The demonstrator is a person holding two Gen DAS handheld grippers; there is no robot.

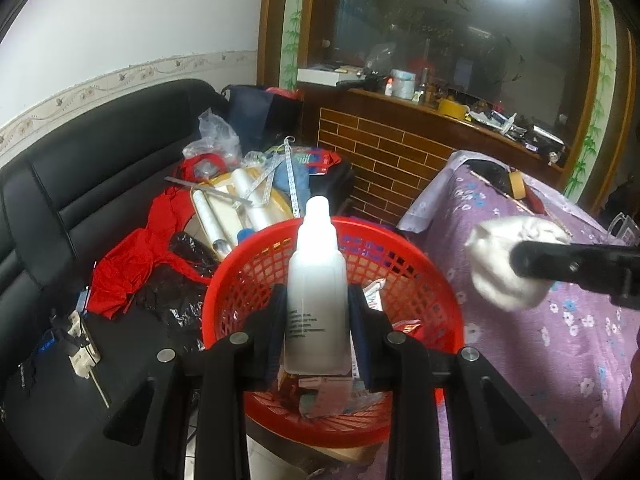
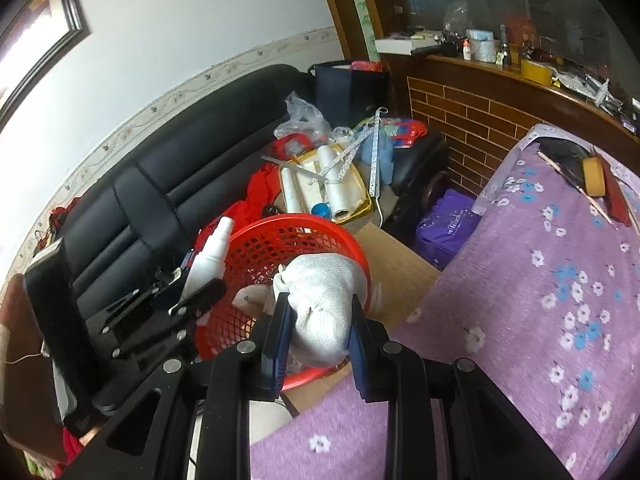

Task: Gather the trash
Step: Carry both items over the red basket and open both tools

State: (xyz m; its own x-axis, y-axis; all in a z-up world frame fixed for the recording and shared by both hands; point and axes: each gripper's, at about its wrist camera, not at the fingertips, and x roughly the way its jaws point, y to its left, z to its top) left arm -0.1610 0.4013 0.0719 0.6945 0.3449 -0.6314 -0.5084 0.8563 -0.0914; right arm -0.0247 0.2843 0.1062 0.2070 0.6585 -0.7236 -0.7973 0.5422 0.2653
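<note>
Your two loads hang at the basket, sofa behind, table to the right.
The bottle (image 1: 316,280) sits between your left gripper (image 1: 318,320) jaws over the basket (image 1: 248,276); the wad (image 2: 320,308), in your right gripper (image 2: 318,340), is at its right rim. Clutter lies on the sofa (image 1: 100,184) behind; the cloth-covered table (image 1: 540,340) stands right.

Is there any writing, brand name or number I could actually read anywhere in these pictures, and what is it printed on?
Nothing reads clearly.
White bottle in the left gripper: several lines of dark print, too blurred to read.
Purple bag on the floor: pale script, too small to read.
Red and blue packet on the sofa pile: large letters, blurred.
Folding ruler: markings too small to read.
Packets in the red basket: print unreadable.
</note>
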